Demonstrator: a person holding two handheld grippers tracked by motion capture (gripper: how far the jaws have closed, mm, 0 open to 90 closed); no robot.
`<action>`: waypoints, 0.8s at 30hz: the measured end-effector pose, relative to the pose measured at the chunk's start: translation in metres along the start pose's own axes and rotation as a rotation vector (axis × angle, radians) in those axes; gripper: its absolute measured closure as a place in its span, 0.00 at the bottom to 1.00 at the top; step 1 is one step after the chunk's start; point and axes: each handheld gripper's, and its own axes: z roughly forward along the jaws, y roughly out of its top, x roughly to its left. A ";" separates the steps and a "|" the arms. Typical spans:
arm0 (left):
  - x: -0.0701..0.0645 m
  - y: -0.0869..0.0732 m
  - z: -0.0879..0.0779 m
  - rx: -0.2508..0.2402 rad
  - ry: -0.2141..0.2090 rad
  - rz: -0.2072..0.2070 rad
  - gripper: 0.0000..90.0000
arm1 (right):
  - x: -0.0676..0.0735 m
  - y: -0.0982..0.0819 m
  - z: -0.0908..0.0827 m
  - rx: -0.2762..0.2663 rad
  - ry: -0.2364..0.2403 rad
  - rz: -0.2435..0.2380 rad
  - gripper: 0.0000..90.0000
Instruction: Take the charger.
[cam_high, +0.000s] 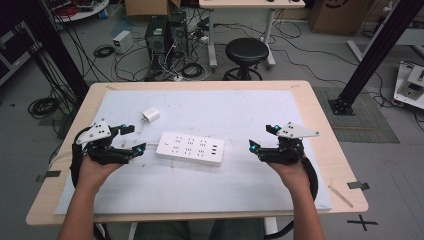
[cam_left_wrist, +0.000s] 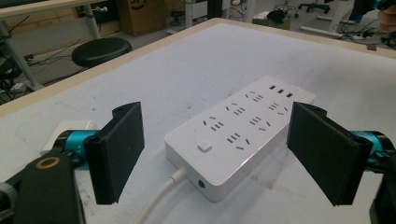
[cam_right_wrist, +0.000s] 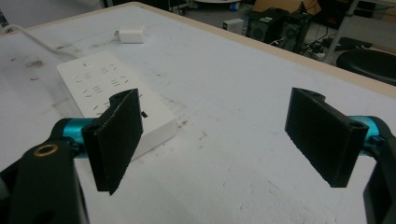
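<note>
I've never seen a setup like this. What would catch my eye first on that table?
Most likely the white power strip lying flat in the middle of the table's pale mat, its cable leading off toward the left. On either side of it a person holds a hand-held gripper: the left hand-held gripper and the right hand-held gripper, both with jaws open and empty. Behind the strip lies a small white charger.

You had a smooth, glossy white plastic power strip on a matt, scuffed white mat over a pale wood table; gripper pads looked matt black, rough foam
</note>
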 end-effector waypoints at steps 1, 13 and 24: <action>0.000 0.000 0.000 0.000 0.000 0.000 0.21 | 0.001 0.001 -0.001 0.004 0.000 -0.002 0.21; 0.026 0.013 0.020 0.017 0.080 -0.019 0.21 | 0.002 0.003 0.000 0.015 0.009 -0.014 0.21; 0.087 0.032 0.074 0.145 0.130 -0.055 0.21 | 0.003 0.000 0.002 0.028 -0.004 -0.020 0.21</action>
